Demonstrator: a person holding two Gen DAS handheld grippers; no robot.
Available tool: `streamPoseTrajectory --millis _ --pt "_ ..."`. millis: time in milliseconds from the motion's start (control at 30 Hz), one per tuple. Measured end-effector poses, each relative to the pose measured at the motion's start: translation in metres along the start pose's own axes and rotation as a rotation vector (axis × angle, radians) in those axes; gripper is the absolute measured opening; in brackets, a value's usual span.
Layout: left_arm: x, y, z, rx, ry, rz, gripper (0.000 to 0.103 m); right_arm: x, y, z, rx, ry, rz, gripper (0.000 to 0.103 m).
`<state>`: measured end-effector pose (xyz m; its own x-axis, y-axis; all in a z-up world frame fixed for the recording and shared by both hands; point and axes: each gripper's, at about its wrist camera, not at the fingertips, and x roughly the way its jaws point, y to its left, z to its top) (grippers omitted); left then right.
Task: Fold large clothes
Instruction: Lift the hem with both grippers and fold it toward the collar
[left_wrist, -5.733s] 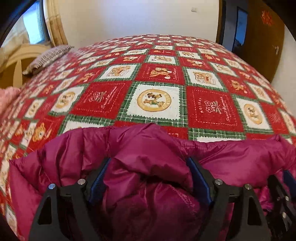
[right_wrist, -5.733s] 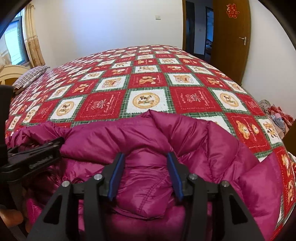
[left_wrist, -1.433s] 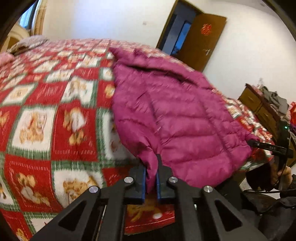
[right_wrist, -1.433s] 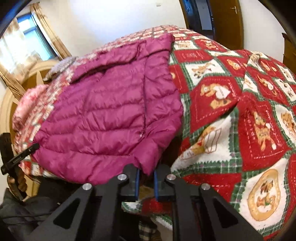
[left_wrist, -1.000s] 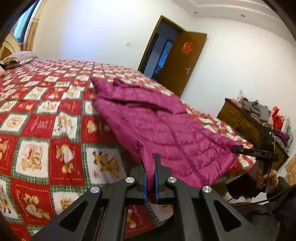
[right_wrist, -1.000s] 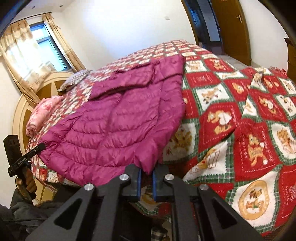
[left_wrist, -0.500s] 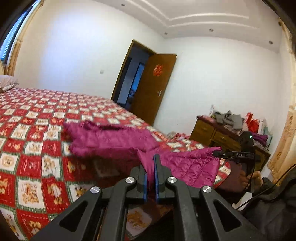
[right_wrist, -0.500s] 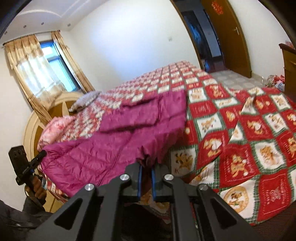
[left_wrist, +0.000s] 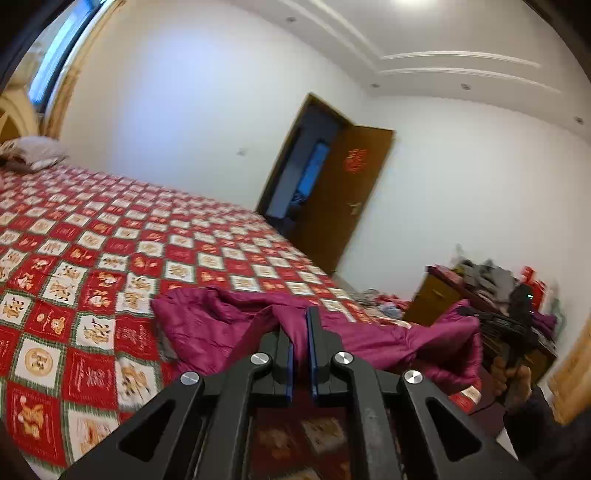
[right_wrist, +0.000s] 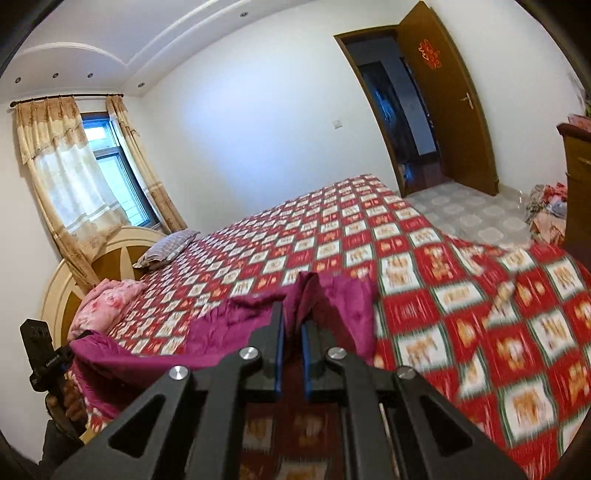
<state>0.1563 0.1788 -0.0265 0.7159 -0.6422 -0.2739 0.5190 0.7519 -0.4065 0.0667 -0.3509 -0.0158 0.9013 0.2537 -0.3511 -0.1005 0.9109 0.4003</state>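
Left hand-held gripper (left_wrist: 299, 328) pinching magenta jacket (left_wrist: 388, 339) hem, right hand-held gripper (right_wrist: 291, 321) clamping the other corner (blurred), garment stretched over quilted bed (left_wrist: 110, 251)

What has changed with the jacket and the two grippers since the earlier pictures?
The magenta jacket, bunched earlier, was spread flat, and its hem is now lifted off the quilt. The left gripper and right gripper closed on the hem corners and rose. Quilt and pillow stayed.

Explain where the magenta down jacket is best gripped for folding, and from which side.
Grip its near hem corners, coming from the bed's foot edge. The magenta down jacket hangs stretched between the left hand-held gripper and right hand-held gripper, each pinching thin edge fabric.
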Motion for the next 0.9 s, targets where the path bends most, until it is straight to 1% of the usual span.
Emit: streamPoseTrajectory --millis 133,267,333,400,467,567,700,800,867,900 --pt "0.046 0.023 0.023 -0.036 0.052 0.104 0.005 0.049 0.006 0.024 -0.045 -0.004 -0.061 0.011" --pt "0.092 0.046 0.039 -0.082 0.096 0.178 0.005 0.108 0.000 0.042 -0.047 0.022 -0.144 0.011" --pt "0.116 0.060 0.043 -0.108 0.119 0.221 0.005 0.130 -0.005 0.046 -0.039 0.031 -0.166 0.011" --pt "0.142 0.074 0.045 -0.134 0.143 0.275 0.005 0.158 -0.012 0.049 -0.035 0.040 -0.206 0.011" --pt "0.169 0.092 0.041 -0.146 0.174 0.352 0.005 0.188 -0.019 0.047 -0.032 0.055 -0.250 0.011" --pt "0.201 0.114 0.030 -0.168 0.223 0.432 0.005 0.225 -0.027 0.039 -0.044 0.095 -0.309 0.011" --pt "0.233 0.130 0.016 -0.164 0.269 0.516 0.005 0.272 -0.040 0.017 -0.091 0.145 -0.398 0.011" --pt "0.254 0.140 0.000 -0.146 0.304 0.579 0.006 0.294 -0.046 0.001 -0.124 0.163 -0.444 0.011" --pt "0.265 0.147 -0.011 -0.137 0.323 0.604 0.007 0.305 -0.049 -0.007 -0.126 0.172 -0.456 0.016" --pt "0.270 0.150 -0.015 -0.135 0.329 0.609 0.007 0.309 -0.051 -0.011 -0.124 0.181 -0.460 0.016"
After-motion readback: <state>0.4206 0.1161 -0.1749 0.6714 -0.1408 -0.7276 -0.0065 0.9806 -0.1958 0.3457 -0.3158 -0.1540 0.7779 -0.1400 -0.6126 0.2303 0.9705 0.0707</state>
